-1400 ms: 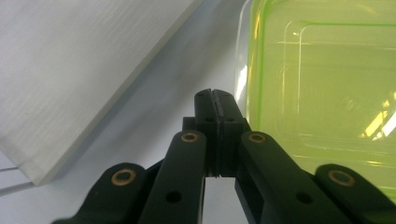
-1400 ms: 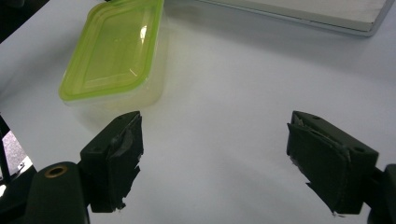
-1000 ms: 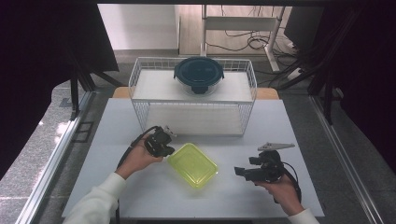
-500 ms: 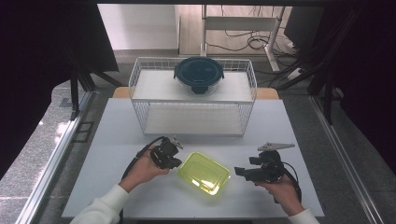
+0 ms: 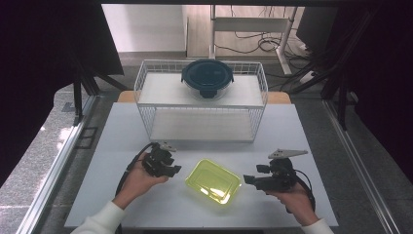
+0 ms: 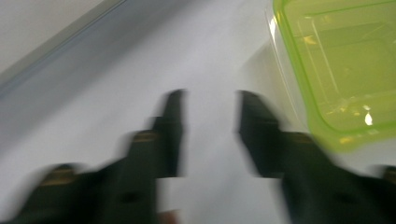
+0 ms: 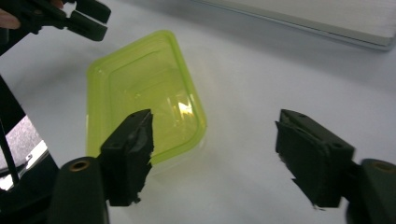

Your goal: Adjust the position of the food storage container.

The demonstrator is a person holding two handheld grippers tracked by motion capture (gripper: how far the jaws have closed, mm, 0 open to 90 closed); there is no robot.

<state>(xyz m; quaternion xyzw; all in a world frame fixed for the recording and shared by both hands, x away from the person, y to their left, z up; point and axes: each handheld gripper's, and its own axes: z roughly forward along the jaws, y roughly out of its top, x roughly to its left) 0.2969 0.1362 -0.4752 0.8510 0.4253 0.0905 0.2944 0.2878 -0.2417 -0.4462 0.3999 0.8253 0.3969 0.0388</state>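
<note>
The yellow-green container (image 5: 213, 181) lies flat on the white table (image 5: 311, 131), near its front edge, between your two hands and clear of both. It is translucent, rectangular with rounded corners, and turned at a slant to the table edge. Nothing shows inside it.

Your left gripper (image 5: 171, 170) sits just beside the container's left end, apart from it. Its jaws have just been opening and now stand spread with only bare table between them; in the left gripper view (image 6: 210, 123) the container's rim (image 6: 327, 70) passes off to one side of the jaws, not between them. That view is blurred.

Your right gripper (image 5: 247, 180) points at the container's right end, near but not touching. Its jaws have just been closing a little, yet in the right gripper view (image 7: 212, 135) they are wide apart with nothing between them.

Behind the container stands a white wire basket (image 5: 146, 83) with a dark round lidded bowl (image 5: 207, 78) on its upper shelf.
</note>
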